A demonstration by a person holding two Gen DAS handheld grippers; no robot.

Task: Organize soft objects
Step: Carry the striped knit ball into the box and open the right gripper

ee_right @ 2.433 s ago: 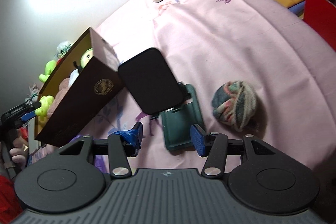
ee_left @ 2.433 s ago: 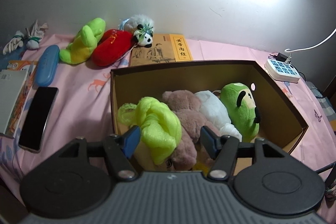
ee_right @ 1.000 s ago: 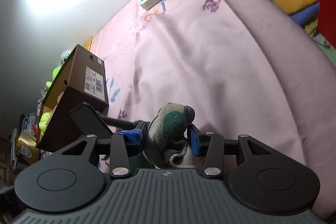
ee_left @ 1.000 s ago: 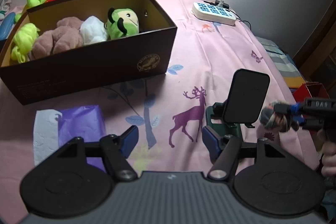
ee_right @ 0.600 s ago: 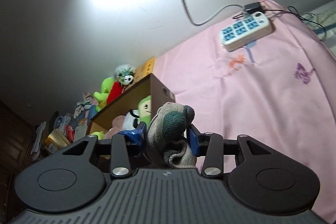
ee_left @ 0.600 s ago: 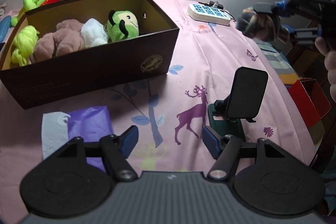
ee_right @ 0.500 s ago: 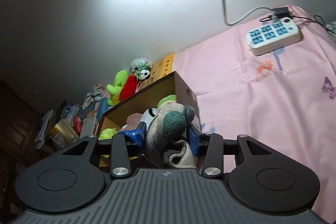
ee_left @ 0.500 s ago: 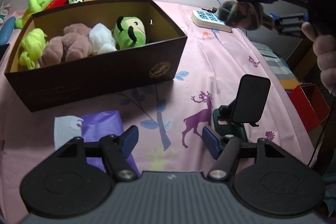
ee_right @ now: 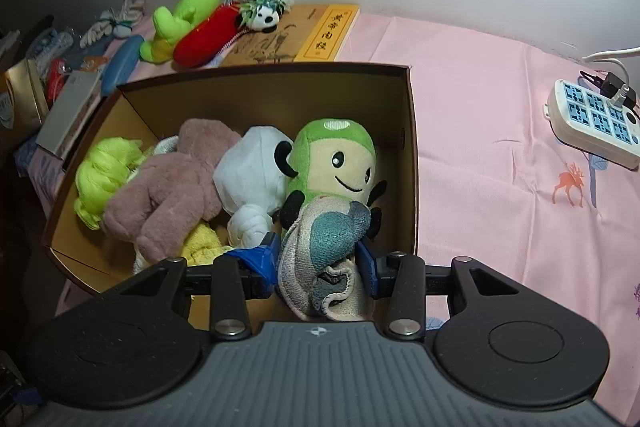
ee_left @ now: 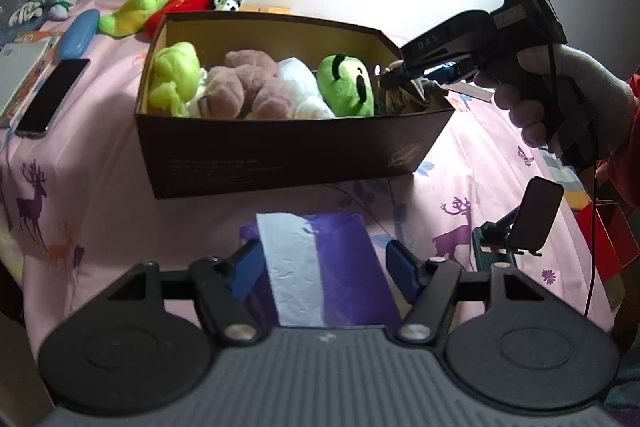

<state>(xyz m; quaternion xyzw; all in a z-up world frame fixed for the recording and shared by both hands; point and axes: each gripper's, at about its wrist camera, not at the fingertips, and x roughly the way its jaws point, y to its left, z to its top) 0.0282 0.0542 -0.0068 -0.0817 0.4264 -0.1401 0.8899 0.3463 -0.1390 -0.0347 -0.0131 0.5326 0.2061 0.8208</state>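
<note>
At the far left of the pink cloth-covered surface lay a black phone (ee_left: 52, 95) and a blue case (ee_left: 80, 37). Against the wall behind the box leaned a lime plush (ee_right: 182, 21), a red plush (ee_right: 204, 37) and a small panda (ee_right: 262, 13), beside a yellow book (ee_right: 330, 33). The brown box (ee_left: 280, 151) held, left to right, a neon-yellow fluffy piece (ee_right: 106, 179), a mauve bear (ee_right: 172, 195), a white plush (ee_right: 252, 179) and a green smiling doll (ee_right: 340, 163). The left claw (ee_left: 324, 267) stood wide open and empty above a purple-and-white sheet (ee_left: 320, 267) in front of the box. The right claw (ee_right: 320, 259), gripped by a person's hand (ee_left: 568, 99), was clamped on a bundled knitted sock (ee_right: 324, 251), held over the box's right end, just in front of the green doll. Further right stood a phone stand (ee_left: 528, 227) and a white power strip (ee_right: 592, 119).
</note>
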